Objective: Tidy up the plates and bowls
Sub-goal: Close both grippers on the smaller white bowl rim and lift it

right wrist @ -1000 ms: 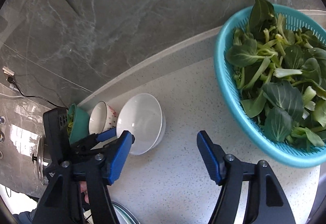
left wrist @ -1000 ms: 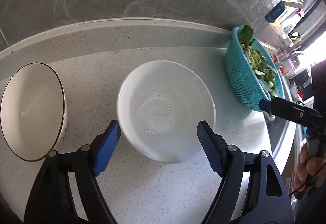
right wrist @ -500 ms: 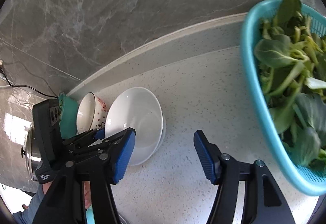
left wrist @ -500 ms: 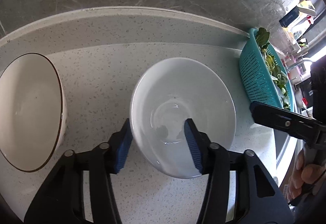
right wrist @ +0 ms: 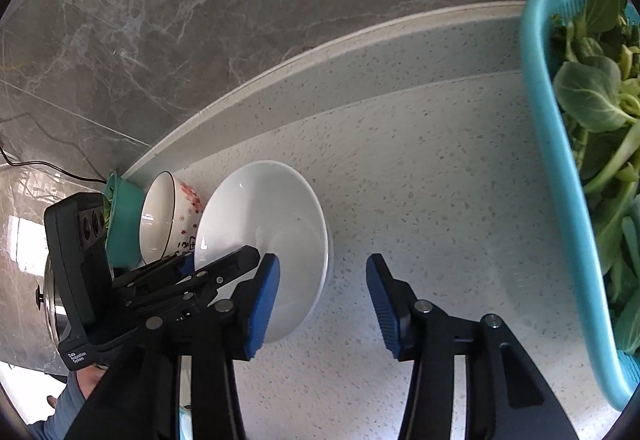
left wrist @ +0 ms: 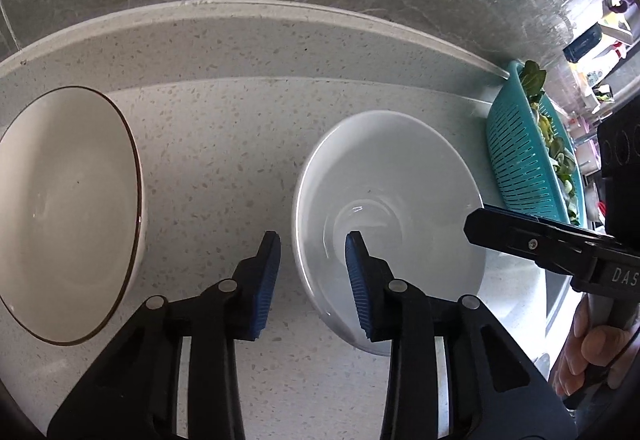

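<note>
Left wrist view. We see the left gripper [left wrist: 313, 245] straddling the near-left rim of the white bowl [left wrist: 400, 176], which sits right of centre on the speckled countertop [left wrist: 224, 144]. One blue pad lies outside the wall, the other inside the bowl. The jaws have just been closing with the rim between them; a gap remains on each side of the rim, so we read no grip yet. At the left edge of the frame stands a cream bowl with a dark rim line [left wrist: 64, 208], well apart from the white bowl. At the right edge, the right gripper's black finger reaches over the white bowl's right rim, with a teal colander of greens [left wrist: 524, 160] behind it.

Right wrist view. The right gripper [right wrist: 323, 282] has also just been closing. Its left pad overlaps the white bowl [right wrist: 264, 216] in the lower centre of the frame, its right pad hangs over bare countertop; whether the left pad touches the bowl we cannot tell. Left of the white bowl stands a flower-patterned bowl [right wrist: 176, 216], then a teal container [right wrist: 124, 224]. The colander fills the right edge.
</note>
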Action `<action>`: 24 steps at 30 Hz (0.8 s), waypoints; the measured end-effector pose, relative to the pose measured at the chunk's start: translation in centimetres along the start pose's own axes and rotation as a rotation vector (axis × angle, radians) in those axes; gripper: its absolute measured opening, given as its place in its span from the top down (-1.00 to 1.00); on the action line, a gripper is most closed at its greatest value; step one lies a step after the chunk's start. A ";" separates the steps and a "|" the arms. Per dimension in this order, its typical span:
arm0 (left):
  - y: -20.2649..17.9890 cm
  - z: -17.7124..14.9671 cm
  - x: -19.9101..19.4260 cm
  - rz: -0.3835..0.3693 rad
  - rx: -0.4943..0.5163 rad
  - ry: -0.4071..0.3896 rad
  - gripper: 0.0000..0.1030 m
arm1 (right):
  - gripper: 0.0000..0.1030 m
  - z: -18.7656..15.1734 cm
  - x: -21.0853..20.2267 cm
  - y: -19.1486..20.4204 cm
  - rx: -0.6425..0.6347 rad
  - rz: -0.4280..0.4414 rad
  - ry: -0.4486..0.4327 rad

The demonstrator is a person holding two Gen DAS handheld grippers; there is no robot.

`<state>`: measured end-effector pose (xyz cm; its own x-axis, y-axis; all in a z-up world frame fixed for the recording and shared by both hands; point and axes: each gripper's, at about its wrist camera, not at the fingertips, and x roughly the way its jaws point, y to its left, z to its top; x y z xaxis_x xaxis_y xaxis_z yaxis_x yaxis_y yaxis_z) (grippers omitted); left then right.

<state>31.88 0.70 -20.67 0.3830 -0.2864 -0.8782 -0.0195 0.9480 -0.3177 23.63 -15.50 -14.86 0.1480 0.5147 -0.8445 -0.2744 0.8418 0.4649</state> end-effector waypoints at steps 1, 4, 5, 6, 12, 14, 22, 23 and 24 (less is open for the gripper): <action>-0.1 0.1 0.2 0.000 -0.001 -0.001 0.42 | 0.05 0.1 0.4 0.2 -0.001 0.002 0.003; -0.1 0.3 0.4 0.001 -0.006 -0.003 0.43 | 0.07 0.2 0.6 0.3 -0.003 0.004 0.005; -0.1 0.4 0.4 0.000 -0.007 -0.003 0.43 | 0.07 0.2 0.7 0.4 -0.004 0.006 0.006; -0.2 0.5 0.5 0.002 -0.004 -0.003 0.47 | 0.08 0.2 0.8 0.4 -0.006 0.006 0.007; 0.3 0.4 0.4 0.004 -0.004 0.000 0.64 | 0.19 0.3 1.0 0.5 -0.006 0.010 0.021; 0.2 0.4 0.3 0.005 0.001 -0.001 0.64 | 0.19 0.4 1.2 0.6 -0.008 0.009 0.023; 0.7 0.0 0.0 0.006 0.000 0.004 0.64 | 0.20 0.5 1.3 0.7 -0.008 0.007 0.025; 0.7 0.0 0.1 0.006 0.000 0.004 0.64 | 0.20 0.5 1.3 0.7 -0.008 0.007 0.028; 0.7 0.0 0.1 0.005 0.001 0.006 0.64 | 0.20 0.5 1.4 0.7 -0.007 0.007 0.030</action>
<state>31.95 1.30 -21.00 0.3774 -0.2827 -0.8818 -0.0200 0.9495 -0.3130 24.07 -14.14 -15.56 0.1180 0.5150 -0.8490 -0.2817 0.8372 0.4687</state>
